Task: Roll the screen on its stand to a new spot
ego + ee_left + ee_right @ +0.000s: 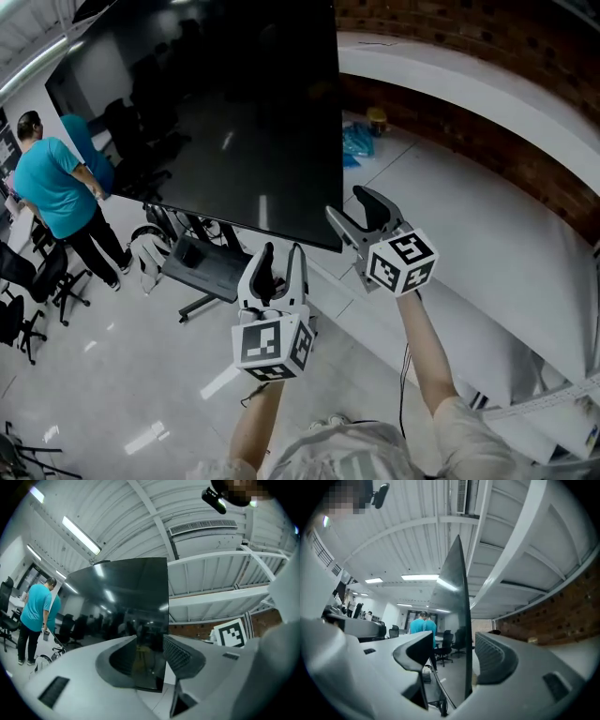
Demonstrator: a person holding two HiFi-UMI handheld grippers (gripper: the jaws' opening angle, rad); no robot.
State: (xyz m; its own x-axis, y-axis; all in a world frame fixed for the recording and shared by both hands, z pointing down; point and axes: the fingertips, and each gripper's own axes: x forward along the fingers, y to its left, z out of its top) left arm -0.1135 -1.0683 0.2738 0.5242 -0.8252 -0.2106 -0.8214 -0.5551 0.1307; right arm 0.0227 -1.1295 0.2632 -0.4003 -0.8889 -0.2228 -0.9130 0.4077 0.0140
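A big black screen point(216, 112) stands on a dark wheeled stand point(202, 267) on the pale floor. In the head view my left gripper point(281, 251) is just under the screen's lower edge, near its right corner, jaws apart. My right gripper point(356, 208) is beside that corner, jaws wide apart. The left gripper view shows the screen point(122, 602) face-on beyond the left gripper point(150, 653), its lower corner in line with the gap. The right gripper view shows the screen point(457, 597) edge-on, its thin edge between the jaws of the right gripper point(452, 653), with neither pad pressing on it.
A person in a teal shirt point(52, 187) stands at the left beside office chairs point(28, 281). A white curved ledge point(469, 216) and a brick wall point(487, 112) run along the right. A blue bag point(356, 142) lies on the floor behind the screen.
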